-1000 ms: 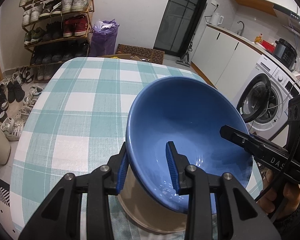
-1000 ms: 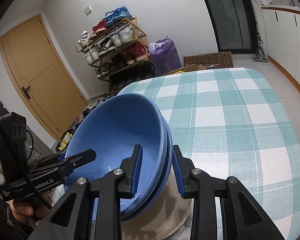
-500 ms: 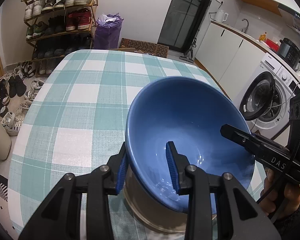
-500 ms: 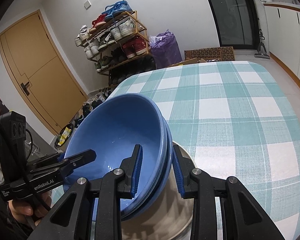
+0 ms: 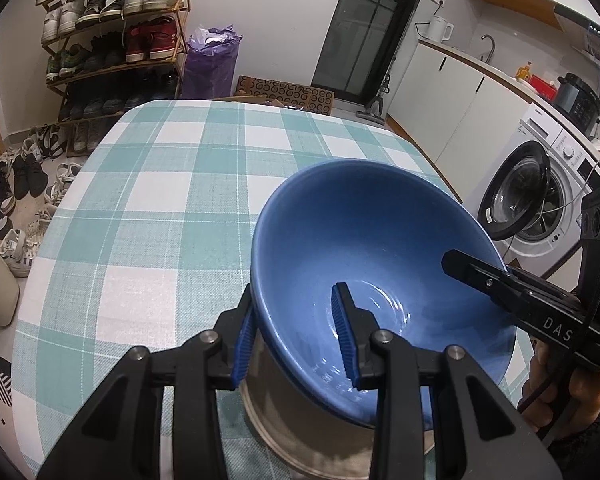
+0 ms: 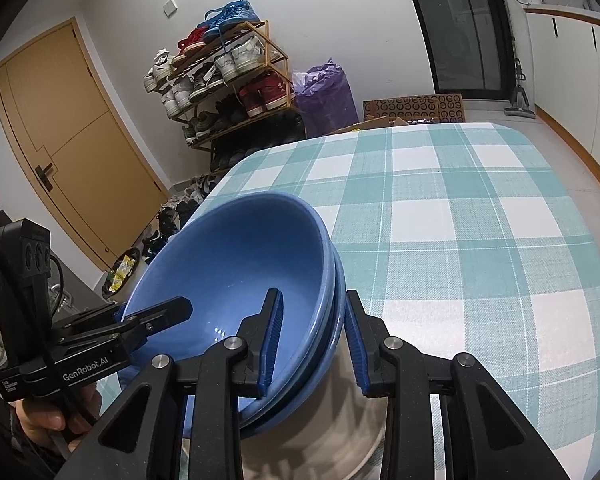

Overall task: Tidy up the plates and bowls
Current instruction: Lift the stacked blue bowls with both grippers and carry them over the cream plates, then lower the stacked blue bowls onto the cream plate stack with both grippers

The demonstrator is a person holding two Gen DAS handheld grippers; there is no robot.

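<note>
We are holding a stack of blue bowls [image 5: 380, 248] from both sides, tilted, just above a pale plate [image 6: 340, 432] that is lying on the checked tablecloth [image 5: 160, 208]. Our left gripper [image 5: 296, 336] is clamping the near left part of the rim, one blue pad [image 5: 344, 332] sitting inside the top bowl and the other pressing on the outside wall. Our right gripper [image 6: 312, 340] is pinching the opposite rim the same way, its inner pad [image 6: 272, 336] lying against the inside of the top bowl and its outer pad against the lower bowl's wall; from the right wrist view we are seeing two, perhaps three, nested rims. Each gripper is showing in the other's view, reaching in over the far edge of the bowls. Whether the stack's underside is touching the plate we cannot tell. Beyond the table a shoe rack [image 6: 228, 80] is standing against the wall, and a washing machine [image 5: 540, 200] is sitting to our right.
</note>
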